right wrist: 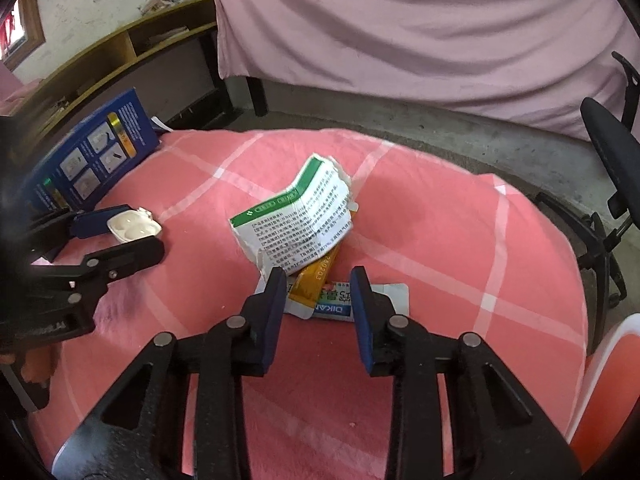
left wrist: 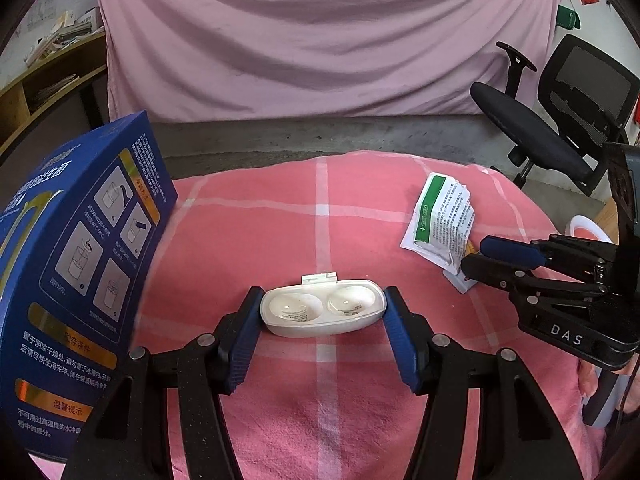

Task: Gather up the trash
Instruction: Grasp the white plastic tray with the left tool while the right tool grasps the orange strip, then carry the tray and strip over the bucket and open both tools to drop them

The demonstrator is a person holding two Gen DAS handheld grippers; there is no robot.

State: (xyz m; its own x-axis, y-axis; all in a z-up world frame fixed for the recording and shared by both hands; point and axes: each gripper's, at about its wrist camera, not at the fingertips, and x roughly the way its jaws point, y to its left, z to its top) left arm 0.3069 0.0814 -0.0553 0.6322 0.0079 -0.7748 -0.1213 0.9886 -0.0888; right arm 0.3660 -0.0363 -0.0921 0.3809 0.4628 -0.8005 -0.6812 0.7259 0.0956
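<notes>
The left gripper (left wrist: 322,316) clasps the light, rigid, slippery white case (left wrist: 322,312) endwise; at three o'clock, the half-open right gripper (right wrist: 320,280) straddles flimsy wrappers (right wrist: 320,296), best pinched flat.

A pink checked cloth (left wrist: 320,220) is covering the surface. Behind it, at twelve o'clock, a pale pink sheet (left wrist: 320,40) is hanging in folds. A black office chair (left wrist: 560,120) is standing at two o'clock, and a wooden shelf (left wrist: 48,80) is holding stacks of paper at ten o'clock.
</notes>
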